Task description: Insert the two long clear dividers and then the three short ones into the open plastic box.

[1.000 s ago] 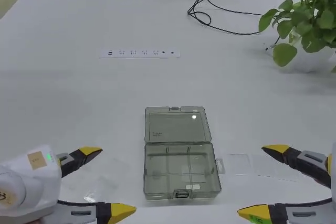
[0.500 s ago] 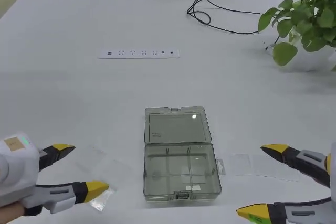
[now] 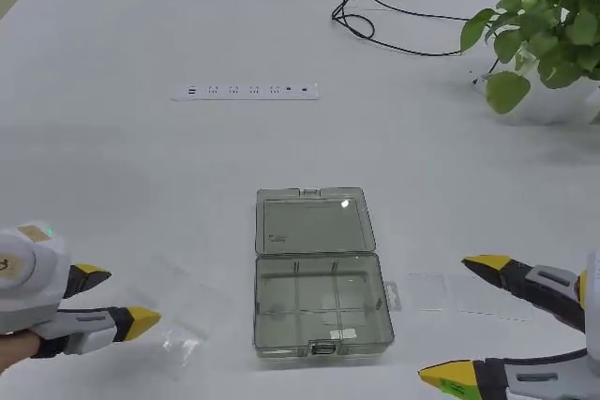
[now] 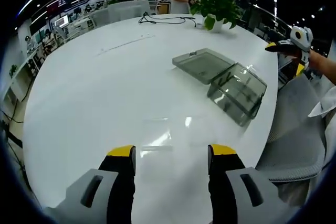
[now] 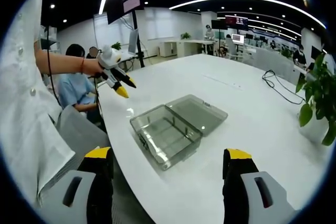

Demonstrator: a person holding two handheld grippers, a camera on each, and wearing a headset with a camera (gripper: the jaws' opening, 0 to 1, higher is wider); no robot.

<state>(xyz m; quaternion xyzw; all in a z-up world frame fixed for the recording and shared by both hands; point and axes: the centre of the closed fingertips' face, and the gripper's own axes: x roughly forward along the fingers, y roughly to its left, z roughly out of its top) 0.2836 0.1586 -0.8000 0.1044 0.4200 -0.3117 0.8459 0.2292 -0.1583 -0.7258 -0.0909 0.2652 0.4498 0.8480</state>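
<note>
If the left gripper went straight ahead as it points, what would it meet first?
Probably the clear divider lying flat on the table just ahead of the left gripper; depth is unclear.

The white table [image 3: 112, 166] carries everything. The open plastic box [image 3: 319, 274] lies flat on it between the left gripper [image 3: 120, 297] and the right gripper [image 3: 461, 319], its lid laid back away from both. Clear dividers [image 3: 185, 344] lie just past the left gripper's tips. More clear pieces [image 3: 431, 292] lie between the box and the right gripper. Well ahead of both grippers are a power strip [image 3: 246, 92], a black cable [image 3: 375, 25] and a potted plant [image 3: 544, 35].
</note>
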